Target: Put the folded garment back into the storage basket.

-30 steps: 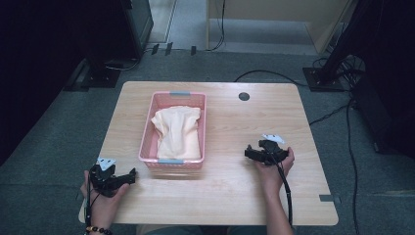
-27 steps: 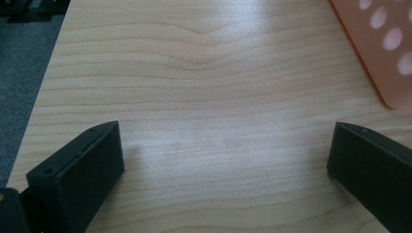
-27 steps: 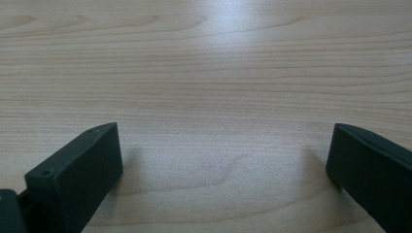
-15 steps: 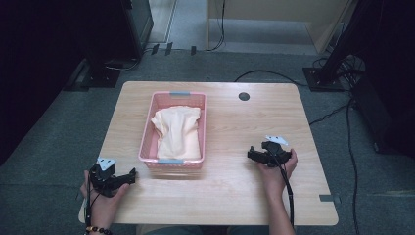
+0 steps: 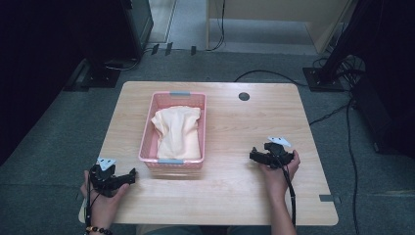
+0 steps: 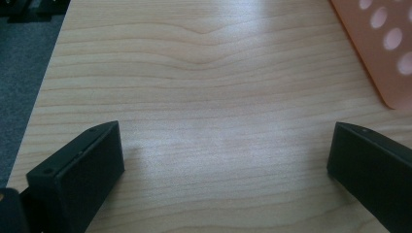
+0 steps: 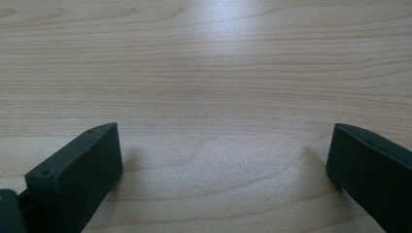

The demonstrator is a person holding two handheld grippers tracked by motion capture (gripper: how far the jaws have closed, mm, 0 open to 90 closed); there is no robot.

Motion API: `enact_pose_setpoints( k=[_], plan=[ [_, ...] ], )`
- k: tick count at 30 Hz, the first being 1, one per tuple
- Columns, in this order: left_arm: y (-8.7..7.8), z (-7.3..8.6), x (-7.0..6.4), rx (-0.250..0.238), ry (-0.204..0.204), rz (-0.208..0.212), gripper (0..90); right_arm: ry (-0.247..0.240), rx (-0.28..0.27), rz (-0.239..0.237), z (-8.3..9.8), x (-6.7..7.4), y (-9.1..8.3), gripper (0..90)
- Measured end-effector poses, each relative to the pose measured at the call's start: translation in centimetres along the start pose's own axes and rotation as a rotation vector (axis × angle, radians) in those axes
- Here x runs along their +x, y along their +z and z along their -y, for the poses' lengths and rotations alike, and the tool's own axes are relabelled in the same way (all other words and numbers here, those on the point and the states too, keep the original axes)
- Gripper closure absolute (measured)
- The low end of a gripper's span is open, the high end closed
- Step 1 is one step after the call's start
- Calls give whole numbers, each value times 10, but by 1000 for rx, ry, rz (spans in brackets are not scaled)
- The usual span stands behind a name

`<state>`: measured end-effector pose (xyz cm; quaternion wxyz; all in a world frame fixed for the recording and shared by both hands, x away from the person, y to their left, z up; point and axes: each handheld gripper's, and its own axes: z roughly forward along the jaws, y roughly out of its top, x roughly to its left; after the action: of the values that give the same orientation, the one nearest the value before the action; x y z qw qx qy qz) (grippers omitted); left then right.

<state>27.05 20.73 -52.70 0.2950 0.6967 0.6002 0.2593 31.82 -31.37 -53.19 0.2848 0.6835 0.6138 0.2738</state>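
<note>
Both grippers, left gripper [image 5: 128,176] and right gripper [image 5: 254,155], flank the pink basket [image 5: 149,128], jaws apart.

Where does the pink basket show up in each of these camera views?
High view: pink basket left of centre on the table, cream cloth inside.
Left gripper view: its perforated wall at the top right corner.
Right gripper view: not in it.
Shared landmark: the light wood tabletop.

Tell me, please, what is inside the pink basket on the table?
Inside the pink basket lies a pale yellow cloth, crumpled and filling most of it. The cloth covers the basket floor, so anything underneath it cannot be seen. Neither gripper touches it.
</note>
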Motion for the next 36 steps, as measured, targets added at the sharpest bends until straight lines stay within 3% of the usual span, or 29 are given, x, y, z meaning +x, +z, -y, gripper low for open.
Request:
enact_pose_setpoints(
  k=[36],
  plan=[
    [0,0,0,-1,0,0,0,34,-2,36,7,-30,-7,0]
  ],
)
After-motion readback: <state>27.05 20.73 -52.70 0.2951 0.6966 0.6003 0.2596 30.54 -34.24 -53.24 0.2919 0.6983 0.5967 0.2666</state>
